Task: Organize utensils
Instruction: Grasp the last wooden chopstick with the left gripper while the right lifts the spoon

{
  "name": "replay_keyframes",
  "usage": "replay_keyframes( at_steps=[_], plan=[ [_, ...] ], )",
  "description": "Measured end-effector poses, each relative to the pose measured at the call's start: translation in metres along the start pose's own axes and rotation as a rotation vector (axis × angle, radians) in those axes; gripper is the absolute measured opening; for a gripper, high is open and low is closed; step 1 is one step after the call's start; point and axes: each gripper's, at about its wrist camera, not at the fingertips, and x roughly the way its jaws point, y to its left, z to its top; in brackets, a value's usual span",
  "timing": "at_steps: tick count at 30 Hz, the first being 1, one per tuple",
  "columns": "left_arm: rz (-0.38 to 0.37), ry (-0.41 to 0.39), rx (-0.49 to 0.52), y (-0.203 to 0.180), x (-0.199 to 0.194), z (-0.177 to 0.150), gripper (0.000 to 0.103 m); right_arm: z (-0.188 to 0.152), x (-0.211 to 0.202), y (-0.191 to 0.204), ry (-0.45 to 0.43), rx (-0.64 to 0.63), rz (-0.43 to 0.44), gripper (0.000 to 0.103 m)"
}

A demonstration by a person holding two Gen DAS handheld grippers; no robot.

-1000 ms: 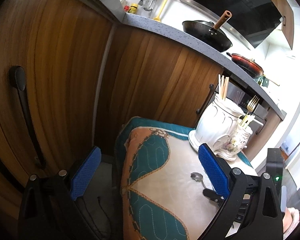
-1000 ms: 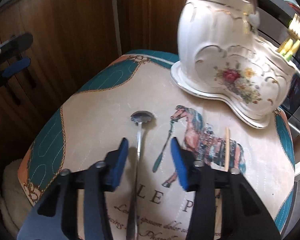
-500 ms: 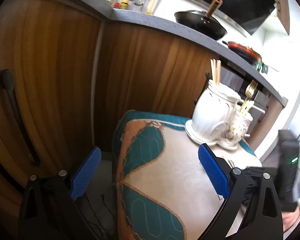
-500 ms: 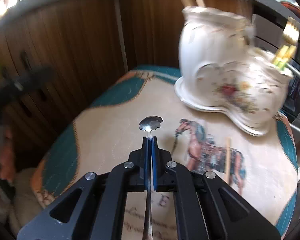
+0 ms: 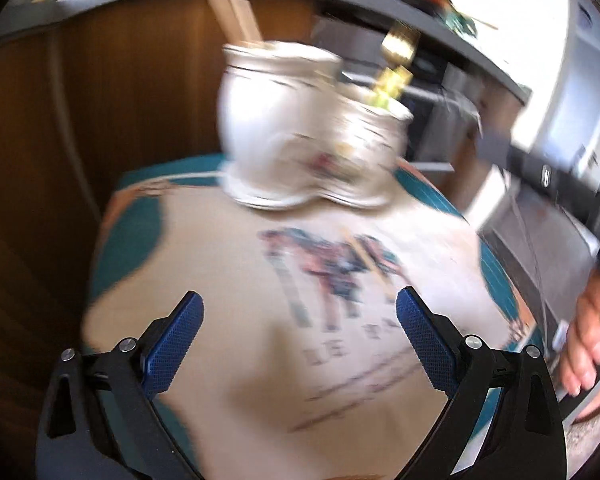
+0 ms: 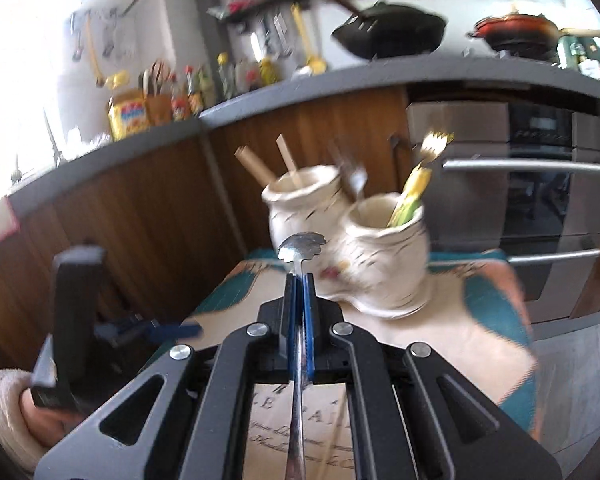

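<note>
My right gripper [image 6: 298, 280] is shut on a metal spoon [image 6: 302, 246], whose scalloped end sticks out past the pads; it hangs in the air in front of the white ceramic double holder [image 6: 380, 240]. The holder's taller pot holds chopsticks [image 6: 288, 158], its lower pot a gold fork [image 6: 434, 146]. In the left wrist view my left gripper [image 5: 300, 336] stands open over the printed cloth [image 5: 260, 340], nothing between its pads, with the holder [image 5: 300, 132] beyond it. A lone chopstick [image 5: 364, 258] lies on the horse print. The right gripper's body [image 5: 556, 184] shows at the right.
The cloth covers a small table [image 6: 488, 340] in front of wooden cabinet doors [image 6: 140, 220] and an oven [image 6: 540, 200]. On the counter above stand a black wok [image 6: 388, 28], a red pan [image 6: 516, 26] and several bottles [image 6: 188, 92]. A hand [image 5: 588, 328] holds the right gripper.
The right gripper shut on the spoon lying on the cloth and lifted it toward the holder. The left gripper swung from the cabinet side to over the cloth, staying open.
</note>
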Motion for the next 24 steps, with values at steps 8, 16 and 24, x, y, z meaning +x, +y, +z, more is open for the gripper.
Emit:
replay_keyframes(
  at_steps=[8, 16, 24],
  plan=[
    [-0.017, 0.204, 0.11, -0.063, 0.05, 0.01, 0.073, 0.009, -0.033, -0.038, -0.109, 0.043, -0.072, 0.003],
    [0.049, 0.304, 0.222, -0.087, 0.082, 0.012, 0.031, 0.007, -0.043, -0.048, -0.118, 0.055, -0.061, 0.003],
    [0.004, 0.334, 0.217, -0.06, 0.084, 0.021, 0.005, 0.005, -0.046, -0.048, -0.128, 0.063, -0.053, 0.003]
  ],
)
